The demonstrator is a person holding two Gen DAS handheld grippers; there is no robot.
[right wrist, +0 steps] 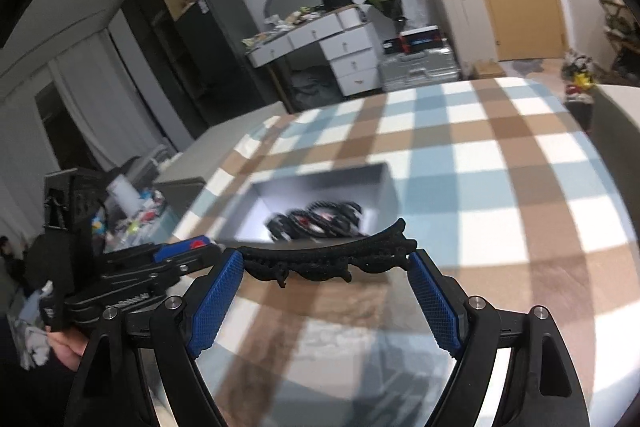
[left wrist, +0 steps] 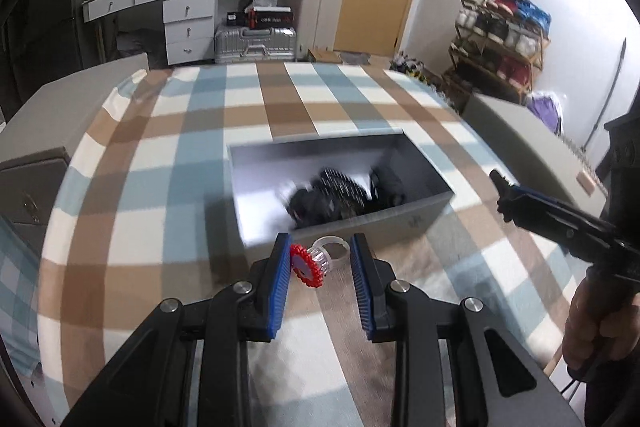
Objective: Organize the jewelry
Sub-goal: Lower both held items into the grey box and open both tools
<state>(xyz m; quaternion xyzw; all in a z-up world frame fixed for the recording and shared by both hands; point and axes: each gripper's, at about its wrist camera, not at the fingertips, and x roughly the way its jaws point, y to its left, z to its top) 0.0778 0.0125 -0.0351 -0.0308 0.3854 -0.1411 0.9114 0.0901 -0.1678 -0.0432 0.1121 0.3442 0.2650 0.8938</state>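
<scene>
A grey open box [left wrist: 416, 219] lies on the checked cloth and holds several dark jewelry pieces [left wrist: 340, 193]; it also shows in the right wrist view [right wrist: 384, 179]. My left gripper [left wrist: 322, 255] is shut on a clear plastic ring with a red flower top [left wrist: 320, 259], held just in front of the box's near wall. My right gripper [right wrist: 326, 261] is shut on a long black ornate hair clip [right wrist: 332, 255], held crosswise between the pads, near the box's front edge. The right gripper also appears at the right of the left wrist view [left wrist: 560, 223].
The checked cloth [left wrist: 168, 155] covers the surface. A grey ledge [left wrist: 520, 139] lies to the right. Drawers [left wrist: 188, 23], a suitcase [left wrist: 256, 45] and a shoe rack [left wrist: 500, 39] stand far behind.
</scene>
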